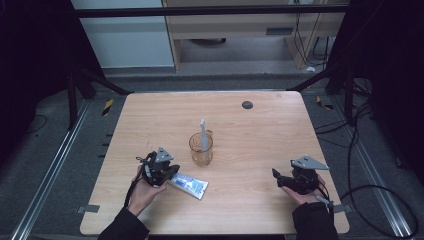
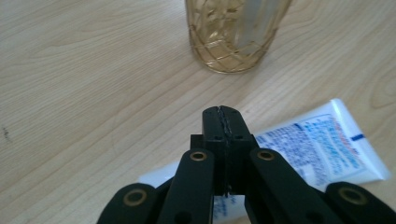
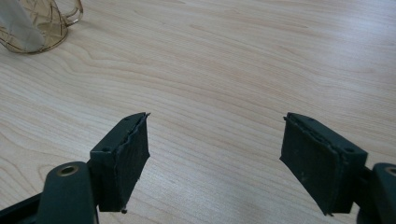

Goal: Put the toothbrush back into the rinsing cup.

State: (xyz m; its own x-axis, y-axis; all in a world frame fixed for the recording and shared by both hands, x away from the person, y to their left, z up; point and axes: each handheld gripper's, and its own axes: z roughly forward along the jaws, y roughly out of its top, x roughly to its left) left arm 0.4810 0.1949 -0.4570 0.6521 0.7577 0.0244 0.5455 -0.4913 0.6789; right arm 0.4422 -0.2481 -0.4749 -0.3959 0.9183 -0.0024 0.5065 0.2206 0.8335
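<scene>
The left gripper [image 2: 222, 116] has its jaws pressed fully together with nothing between them, directly above the toothpaste tube [image 2: 322, 144], which lies flat on the table [image 1: 260, 135] just in front of the amber glass cup [image 1: 201, 149]. The right gripper [image 3: 215, 140] has its jaws spread wide, empty, over bare table.

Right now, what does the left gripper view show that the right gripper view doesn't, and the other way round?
The left gripper view alone shows the toothpaste tube lying flat under the left gripper, whose fingers are pressed together with nothing between them. The right gripper view alone shows the right gripper with its fingers spread wide over bare wood. Both share the amber glass cup and the wooden table.
</scene>
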